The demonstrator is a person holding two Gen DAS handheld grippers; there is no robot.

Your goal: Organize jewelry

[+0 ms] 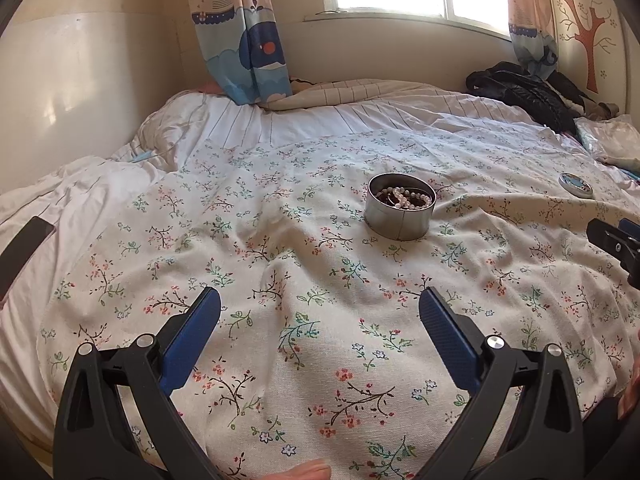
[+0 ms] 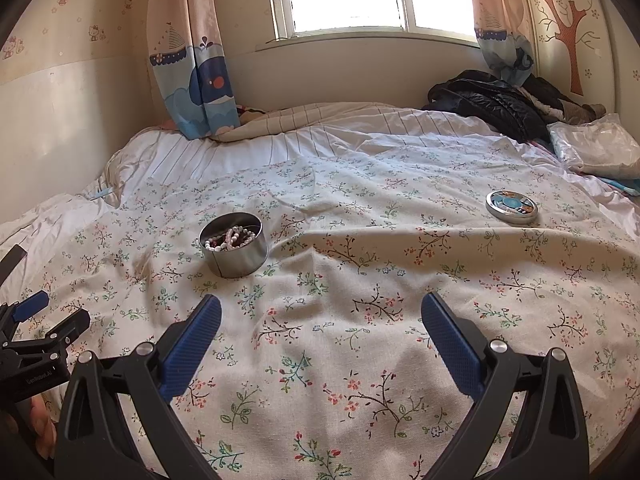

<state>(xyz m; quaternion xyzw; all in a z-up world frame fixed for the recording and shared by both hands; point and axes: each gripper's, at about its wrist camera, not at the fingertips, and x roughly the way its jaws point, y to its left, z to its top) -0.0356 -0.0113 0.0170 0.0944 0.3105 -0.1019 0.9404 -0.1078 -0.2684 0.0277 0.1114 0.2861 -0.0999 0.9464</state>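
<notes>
**Lid lies off to the right, tin sits ahead between the two grippers**

The left gripper (image 1: 320, 300) has its jaws spread wide and holds nothing; the flowered bedspread (image 1: 280, 240) shows plainly between its blue pads. The right gripper (image 2: 321, 306) is the same: jaws wide apart, nothing between them.

The round metal tin (image 1: 401, 206) stands upright on the bedspread, uncovered, with strings of beads (image 1: 406, 197) piled inside. From the left gripper it lies ahead and a little to the right. From the right gripper the tin (image 2: 234, 245) lies ahead and to the left, so it sits between the two tools, neither touching it.

The lid (image 2: 511, 206) lies flat with its printed face up, well apart from the tin. From the right gripper it is ahead and to the right; from the left gripper the lid (image 1: 576, 185) is far off to the right, beyond the tin. The right gripper is clearly the nearer one to it.

Since the beads already appear to be in the tin, covering it is probably what remains. That move turns on the lid's place: the right gripper would need to reach forward and rightward, close across the thin rim of the flat disc, then carry it leftward to the tin. The soft, wrinkled bedspread may let the lid tilt or sink as the pads close. The left gripper is well placed to steady the tin's wall.
</notes>
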